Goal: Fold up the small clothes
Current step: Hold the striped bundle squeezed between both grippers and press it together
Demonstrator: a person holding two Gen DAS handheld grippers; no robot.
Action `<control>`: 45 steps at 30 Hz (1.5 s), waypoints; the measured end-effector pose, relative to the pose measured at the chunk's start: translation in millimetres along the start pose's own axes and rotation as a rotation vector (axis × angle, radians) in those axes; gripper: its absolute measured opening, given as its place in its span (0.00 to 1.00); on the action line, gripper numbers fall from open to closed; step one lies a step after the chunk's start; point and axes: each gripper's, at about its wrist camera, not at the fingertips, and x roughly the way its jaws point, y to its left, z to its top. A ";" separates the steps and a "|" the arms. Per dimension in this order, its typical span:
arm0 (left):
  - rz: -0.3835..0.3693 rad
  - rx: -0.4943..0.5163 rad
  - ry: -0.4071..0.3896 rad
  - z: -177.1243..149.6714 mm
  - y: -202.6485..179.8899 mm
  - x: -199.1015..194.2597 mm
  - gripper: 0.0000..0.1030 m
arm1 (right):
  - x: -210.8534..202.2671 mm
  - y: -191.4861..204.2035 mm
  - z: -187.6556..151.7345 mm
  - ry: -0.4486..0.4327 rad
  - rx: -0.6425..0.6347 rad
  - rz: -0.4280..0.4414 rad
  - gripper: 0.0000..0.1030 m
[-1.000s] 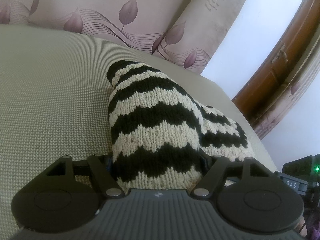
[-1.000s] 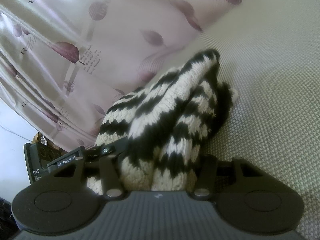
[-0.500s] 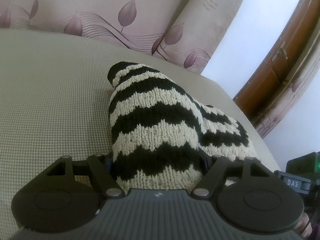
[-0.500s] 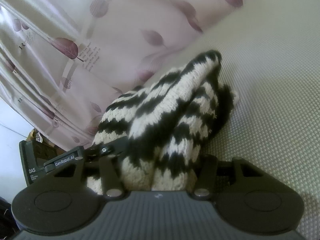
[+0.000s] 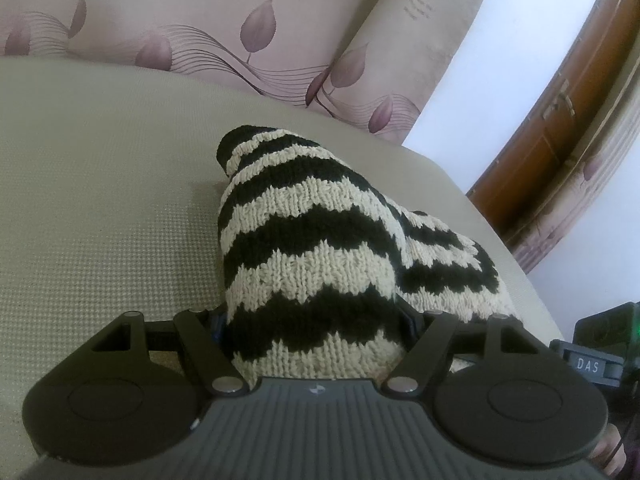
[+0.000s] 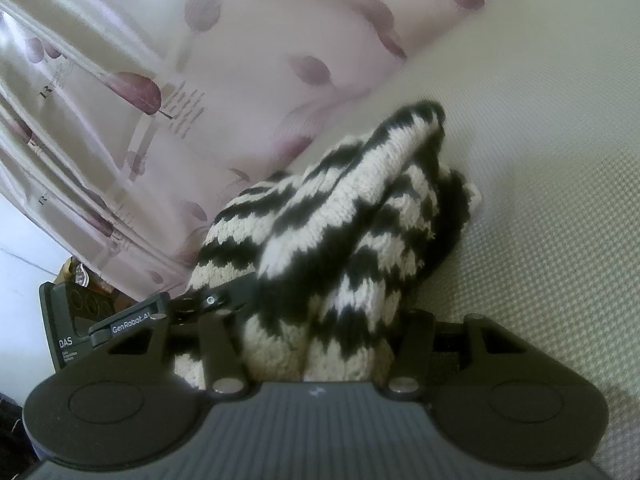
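Two grippers share one knitted garment (image 5: pixel 316 264), a small chunky piece in black and cream zigzag stripes, bunched into a hump on a beige woven cushion (image 5: pixel 100 208). Behind the cushion hangs a pale pink curtain (image 5: pixel 168 12) printed with mauve leaves. The left gripper (image 5: pixel 316 320) has its jaws set fairly wide with the near end of the knit filling the gap between them; the cloth runs forward from the jaws and narrows to a black tip. The right gripper (image 6: pixel 316 320) has narrower jaws closed on two thick folds of the same garment (image 6: pixel 340 232), which rises ahead of them to a peak. Both sets of fingertips are buried in the wool. The right view is soft and blurred, and the garment's shape cannot be made out.
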 end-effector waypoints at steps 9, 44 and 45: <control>0.010 -0.007 -0.010 -4.0 1.1 -3.9 0.71 | 3.1 11.9 -14.2 0.013 -0.010 0.015 0.51; 0.156 -0.023 -0.181 -48.8 34.8 -141.6 0.68 | 28.5 128.8 -83.5 0.084 -0.191 0.185 0.50; 0.156 -0.026 -0.182 -49.1 35.2 -141.5 0.68 | 28.9 128.8 -83.8 0.084 -0.192 0.185 0.50</control>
